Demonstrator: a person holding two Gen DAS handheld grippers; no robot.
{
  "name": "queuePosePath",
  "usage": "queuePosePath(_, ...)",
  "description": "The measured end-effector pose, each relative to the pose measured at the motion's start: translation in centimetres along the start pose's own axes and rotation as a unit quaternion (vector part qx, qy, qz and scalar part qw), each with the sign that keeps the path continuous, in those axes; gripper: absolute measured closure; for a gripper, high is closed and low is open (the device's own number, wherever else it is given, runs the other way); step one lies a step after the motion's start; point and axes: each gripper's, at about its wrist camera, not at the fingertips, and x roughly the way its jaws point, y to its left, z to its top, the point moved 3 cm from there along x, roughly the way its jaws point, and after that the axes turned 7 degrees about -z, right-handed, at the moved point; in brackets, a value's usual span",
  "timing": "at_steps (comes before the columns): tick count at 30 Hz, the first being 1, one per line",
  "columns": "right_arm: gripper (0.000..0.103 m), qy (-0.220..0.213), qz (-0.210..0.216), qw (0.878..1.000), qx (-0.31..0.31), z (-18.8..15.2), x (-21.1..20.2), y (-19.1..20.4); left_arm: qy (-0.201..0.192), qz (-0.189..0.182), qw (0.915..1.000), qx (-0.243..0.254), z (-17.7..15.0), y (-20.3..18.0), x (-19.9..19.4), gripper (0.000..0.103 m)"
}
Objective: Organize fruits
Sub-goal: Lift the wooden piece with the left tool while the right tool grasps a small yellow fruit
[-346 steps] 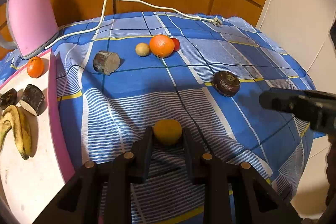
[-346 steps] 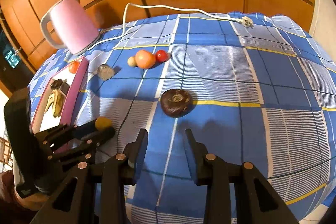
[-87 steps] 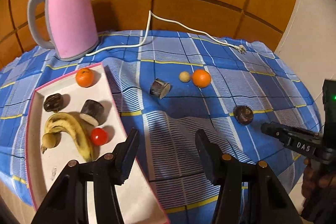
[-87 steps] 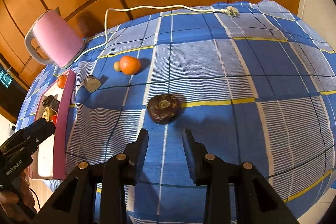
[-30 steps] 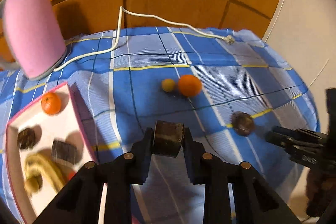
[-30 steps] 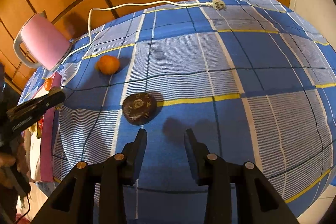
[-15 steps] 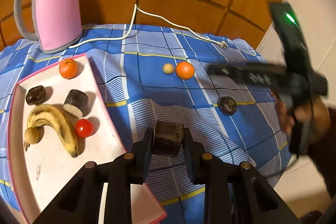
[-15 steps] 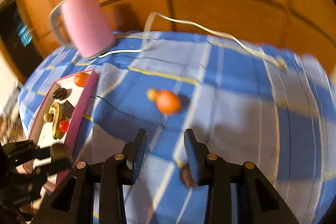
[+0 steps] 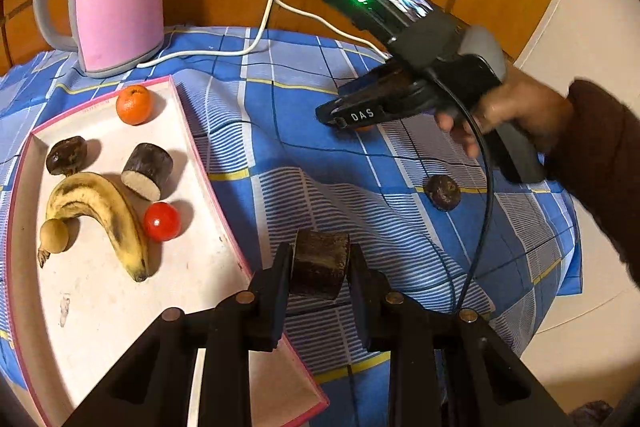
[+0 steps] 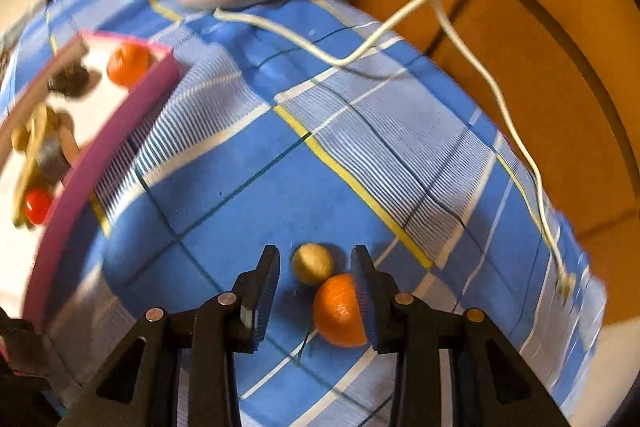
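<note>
My left claw (image 9: 320, 267) pinches a dark cut fruit chunk (image 9: 319, 262) just beside the pink tray (image 9: 208, 163); my right claw (image 10: 316, 273) hangs spread around a small tan fruit (image 10: 312, 263), beside an orange (image 10: 340, 311).

Left gripper (image 9: 320, 267) jaws clamped, right gripper (image 10: 316, 267) jaws apart, angled down

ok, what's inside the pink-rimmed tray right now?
In the tray: a banana, red tomato, orange, two dark pieces and a small tan ball. Its near corner is hidden behind the left gripper.
</note>
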Motion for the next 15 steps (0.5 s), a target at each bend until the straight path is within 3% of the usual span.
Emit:
queuePosePath(10,0.065,0.042,-0.001,0.994,-0.097,1.6,1.9,0.5,0.013,-0.002,0.9999,-0.004,-0.1,-0.1,0.8,0.076)
queuePosePath(15,0.076,0.047,0.019,0.992,-0.112,1.7,1.9,0.5,0.016,-0.004,0.9998,-0.007,-0.2,0.0,1.0,0.076)
